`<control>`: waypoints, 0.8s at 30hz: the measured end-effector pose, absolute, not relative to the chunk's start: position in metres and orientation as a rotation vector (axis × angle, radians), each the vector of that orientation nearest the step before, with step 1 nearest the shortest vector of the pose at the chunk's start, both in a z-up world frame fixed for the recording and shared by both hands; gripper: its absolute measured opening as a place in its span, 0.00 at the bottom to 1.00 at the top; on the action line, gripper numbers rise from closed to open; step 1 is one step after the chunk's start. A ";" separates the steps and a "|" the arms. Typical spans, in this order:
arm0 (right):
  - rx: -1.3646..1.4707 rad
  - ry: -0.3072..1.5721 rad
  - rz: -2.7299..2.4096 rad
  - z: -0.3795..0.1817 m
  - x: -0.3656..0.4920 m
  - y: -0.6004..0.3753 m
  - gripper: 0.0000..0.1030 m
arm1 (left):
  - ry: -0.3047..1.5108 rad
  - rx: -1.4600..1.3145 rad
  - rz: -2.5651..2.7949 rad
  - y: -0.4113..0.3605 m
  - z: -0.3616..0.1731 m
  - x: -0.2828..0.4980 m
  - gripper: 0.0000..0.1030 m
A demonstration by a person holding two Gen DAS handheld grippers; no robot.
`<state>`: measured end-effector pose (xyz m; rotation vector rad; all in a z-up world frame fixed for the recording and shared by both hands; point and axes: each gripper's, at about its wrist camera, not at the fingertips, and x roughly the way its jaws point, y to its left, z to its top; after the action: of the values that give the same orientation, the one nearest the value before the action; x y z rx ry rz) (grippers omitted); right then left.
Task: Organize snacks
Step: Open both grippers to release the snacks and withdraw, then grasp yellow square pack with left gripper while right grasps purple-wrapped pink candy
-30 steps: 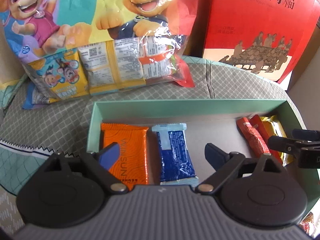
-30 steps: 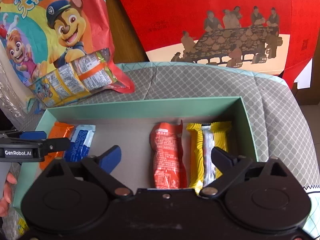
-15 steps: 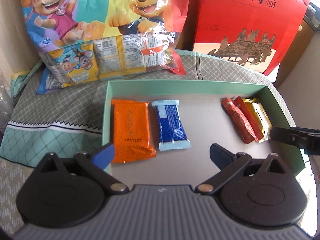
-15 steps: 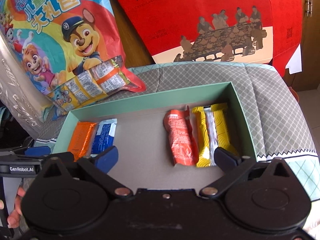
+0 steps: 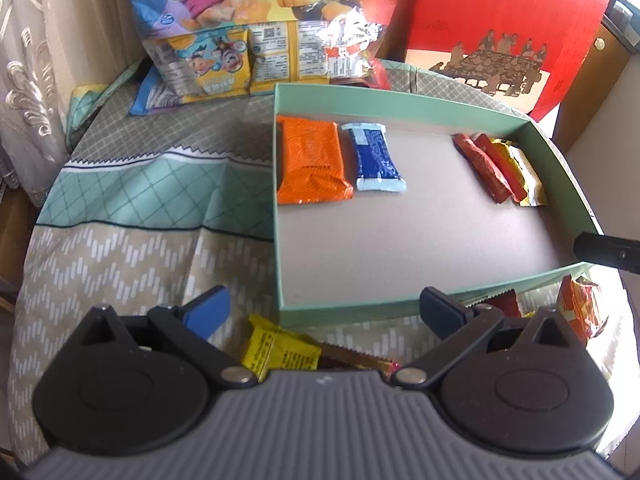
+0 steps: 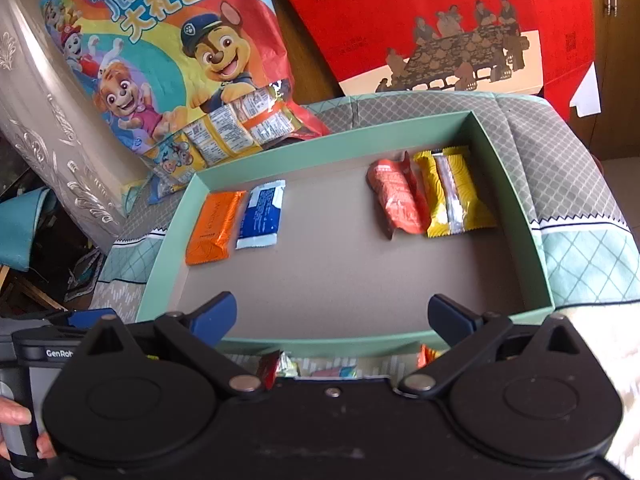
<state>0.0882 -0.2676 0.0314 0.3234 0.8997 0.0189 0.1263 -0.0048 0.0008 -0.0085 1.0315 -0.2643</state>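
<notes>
A shallow mint-green box [image 5: 360,304] [image 6: 516,204] lies on a patterned cloth. At its left end lie an orange packet [image 5: 312,160] [image 6: 214,228] and a blue packet [image 5: 376,156] [image 6: 262,216]. At its right end lie a red packet [image 5: 482,168] [image 6: 396,200] and a yellow packet [image 5: 520,172] [image 6: 454,196]. My left gripper [image 5: 326,306] is open above the cloth at the box's near left corner, over a loose yellow packet [image 5: 280,350]. My right gripper [image 6: 332,316] is open above the box's near wall, with nothing between its fingers.
A cartoon-printed snack bag [image 5: 256,32] [image 6: 180,72] and a red gift box [image 5: 500,28] [image 6: 432,20] stand behind the green box. More loose packets [image 5: 580,308] [image 6: 280,366] lie on the cloth in front of it. A curtain [image 5: 44,80] hangs at the left.
Both grippers have drawn back from inside the box toward its near edge and risen a little. The loose packets in front of the box have come into view. The four packets inside stayed put.
</notes>
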 end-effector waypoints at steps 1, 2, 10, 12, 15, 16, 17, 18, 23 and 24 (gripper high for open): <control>0.329 0.903 0.019 0.031 0.084 -0.265 1.00 | 1.034 -0.016 -0.260 -0.001 0.000 0.123 1.00; 0.334 0.908 0.022 0.030 0.080 -0.263 1.00 | 1.034 -0.023 -0.256 0.003 0.000 0.119 1.00; 0.347 0.947 0.058 0.020 0.055 -0.238 1.00 | 1.058 -0.047 -0.229 0.028 -0.011 0.096 1.00; 0.346 0.957 0.067 0.017 0.051 -0.232 1.00 | 1.067 -0.056 -0.224 0.033 -0.014 0.092 1.00; 0.348 0.968 0.076 0.014 0.048 -0.225 1.00 | 1.074 -0.059 -0.221 0.038 -0.018 0.086 1.00; 0.350 0.971 0.079 0.014 0.047 -0.223 1.00 | 1.075 -0.057 -0.218 0.039 -0.019 0.084 1.00; 0.351 0.974 0.082 0.013 0.047 -0.221 1.00 | 1.075 -0.053 -0.216 0.041 -0.020 0.082 1.00; 0.353 0.976 0.084 0.013 0.046 -0.220 1.00 | 1.075 -0.049 -0.213 0.043 -0.021 0.081 1.00; 0.363 0.994 0.113 0.012 0.042 -0.209 1.00 | 1.087 -0.031 -0.188 0.058 -0.031 0.077 1.00; 0.360 0.996 0.119 0.012 0.042 -0.205 1.00 | 1.088 -0.021 -0.182 0.061 -0.034 0.077 1.00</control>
<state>0.0417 -0.2054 0.0118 0.3597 0.9955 0.1187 0.0767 0.0608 -0.0339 -0.0215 1.0875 -0.1824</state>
